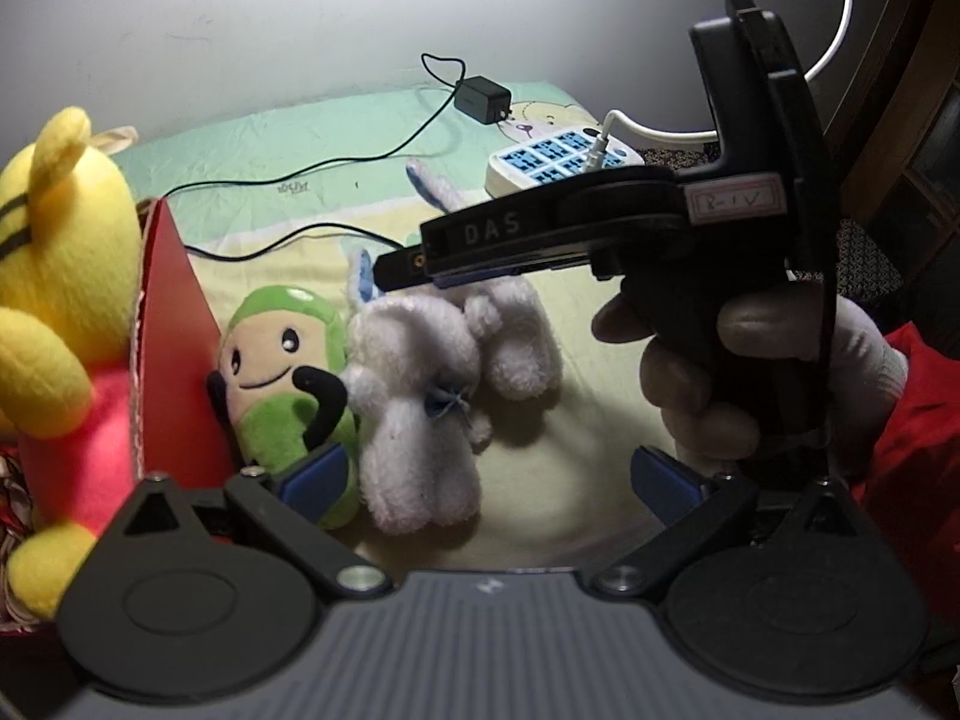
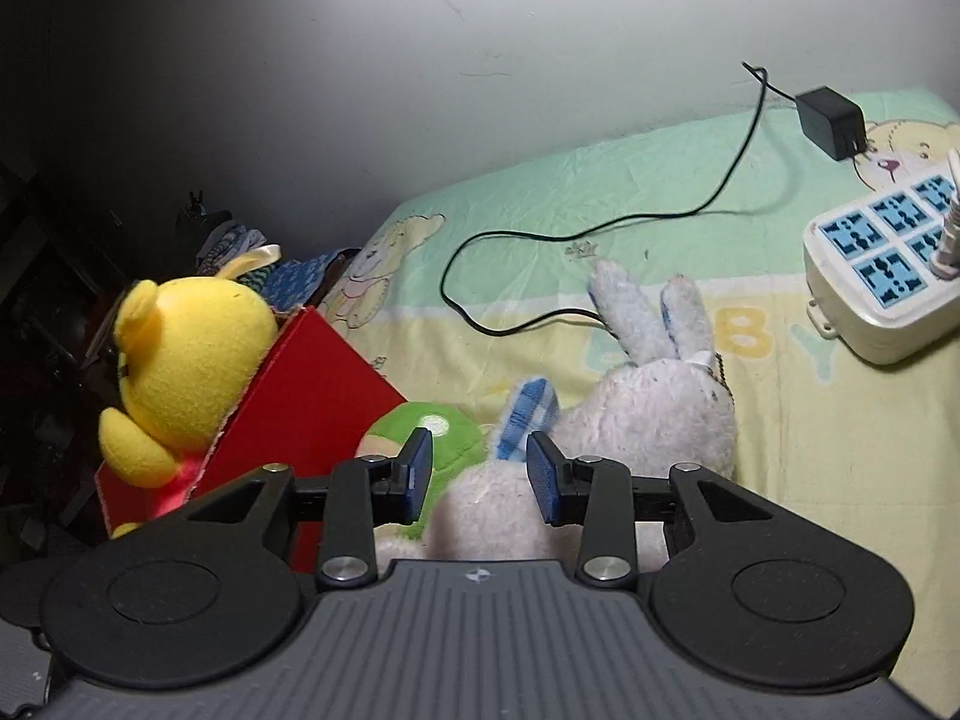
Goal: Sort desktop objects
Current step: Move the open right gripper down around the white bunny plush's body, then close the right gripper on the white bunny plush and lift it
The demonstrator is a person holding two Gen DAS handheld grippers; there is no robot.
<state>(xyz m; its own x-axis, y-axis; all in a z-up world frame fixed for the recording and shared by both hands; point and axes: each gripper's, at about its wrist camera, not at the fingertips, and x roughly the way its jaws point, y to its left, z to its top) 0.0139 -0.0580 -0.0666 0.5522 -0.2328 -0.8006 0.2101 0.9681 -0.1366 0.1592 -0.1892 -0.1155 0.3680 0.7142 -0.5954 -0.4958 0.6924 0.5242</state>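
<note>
The right gripper [image 2: 480, 474] is lowered with jaws spread around the white rabbit plush [image 2: 654, 408], ready for pinching; the left gripper [image 1: 489, 474] is held wide open.

White plush rabbit [image 2: 654, 402]: lies on its side, long ears pointing away from the right jaws; its fleece body fills the gap between them. In the left wrist view the rabbit [image 1: 420, 396] lies ahead of the left jaws, between them, nearer the left-hand pad. A small blue bow is at its neck.

Green plush doll [image 1: 282, 360]: smiling beige face, black arms. Lies just beside the rabbit, touching it, directly ahead of the left-hand pad.

Yellow plush bear [image 1: 54, 312]: red top, sits upright inside the red box [image 1: 180, 324], far left of both jaw pairs.
</note>
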